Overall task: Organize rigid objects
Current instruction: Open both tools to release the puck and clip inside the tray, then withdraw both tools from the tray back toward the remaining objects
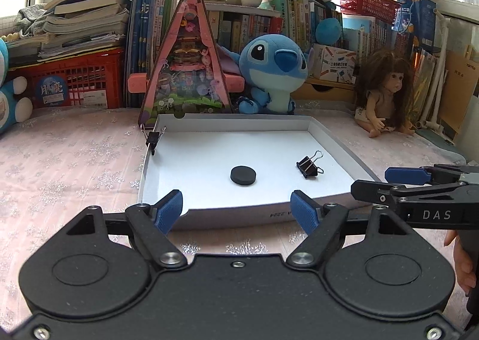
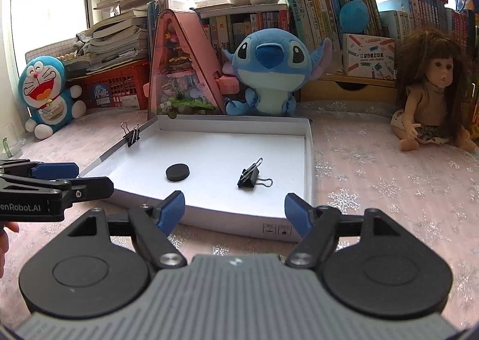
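A shallow white box lid (image 1: 329, 138) (image 2: 308, 142) lies on the pink cloth. Inside it rest a black round disc (image 1: 243, 176) (image 2: 177, 172) and a loose black binder clip (image 1: 308, 165) (image 2: 250, 177). A second binder clip (image 1: 154, 138) (image 2: 131, 135) is clamped on the lid's left wall. My left gripper (image 1: 236, 209) hovers at the lid's near edge, open, with nothing between its blue pads. My right gripper (image 2: 235, 208) is likewise open and empty at the near edge. Each gripper shows at the side of the other's view, the right gripper (image 1: 389, 183) and the left gripper (image 2: 74, 177).
Behind the lid stand a pink triangular toy case (image 1: 187, 61), a blue plush (image 1: 274, 70), a doll (image 1: 386, 91) at the right and a blue cat plush (image 2: 48, 94) at the left. Books and red baskets (image 1: 77, 79) line the back. A hand (image 1: 462, 262) grips the right gripper's handle.
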{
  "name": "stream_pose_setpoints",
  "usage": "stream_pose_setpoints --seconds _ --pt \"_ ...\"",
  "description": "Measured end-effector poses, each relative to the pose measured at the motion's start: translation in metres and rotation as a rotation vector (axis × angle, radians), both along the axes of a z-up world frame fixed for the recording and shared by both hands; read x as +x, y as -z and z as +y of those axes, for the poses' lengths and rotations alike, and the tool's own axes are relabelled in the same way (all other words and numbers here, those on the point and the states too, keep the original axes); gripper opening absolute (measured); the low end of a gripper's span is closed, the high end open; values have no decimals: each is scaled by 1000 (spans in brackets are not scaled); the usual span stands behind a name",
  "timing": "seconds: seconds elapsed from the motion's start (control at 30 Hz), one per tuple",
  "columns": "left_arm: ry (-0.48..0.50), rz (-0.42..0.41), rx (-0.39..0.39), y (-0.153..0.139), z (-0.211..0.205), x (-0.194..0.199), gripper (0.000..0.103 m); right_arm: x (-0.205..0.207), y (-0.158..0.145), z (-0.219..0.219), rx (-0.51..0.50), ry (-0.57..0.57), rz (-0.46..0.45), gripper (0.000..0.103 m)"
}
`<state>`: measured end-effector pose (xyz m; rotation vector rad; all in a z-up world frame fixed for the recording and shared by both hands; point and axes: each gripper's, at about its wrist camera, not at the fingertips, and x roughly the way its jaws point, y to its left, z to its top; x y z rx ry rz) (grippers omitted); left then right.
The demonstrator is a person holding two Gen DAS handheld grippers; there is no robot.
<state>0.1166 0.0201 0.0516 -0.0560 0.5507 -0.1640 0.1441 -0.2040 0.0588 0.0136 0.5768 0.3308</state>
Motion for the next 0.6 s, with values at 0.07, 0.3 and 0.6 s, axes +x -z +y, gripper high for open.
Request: stream_pose_setpoints --seconds 0.07,0.3,0.6 --pt "7 -9 18 2 2 -11 77 -8 1 -3 1 0 -11 83" --pt "-3 -75 87 7 13 -51 77 -39 12 -12 -43 -1 -43 84" --pt "-15 -61 123 29 34 -82 77 -69 30 -26 -107 -6 -59 86"
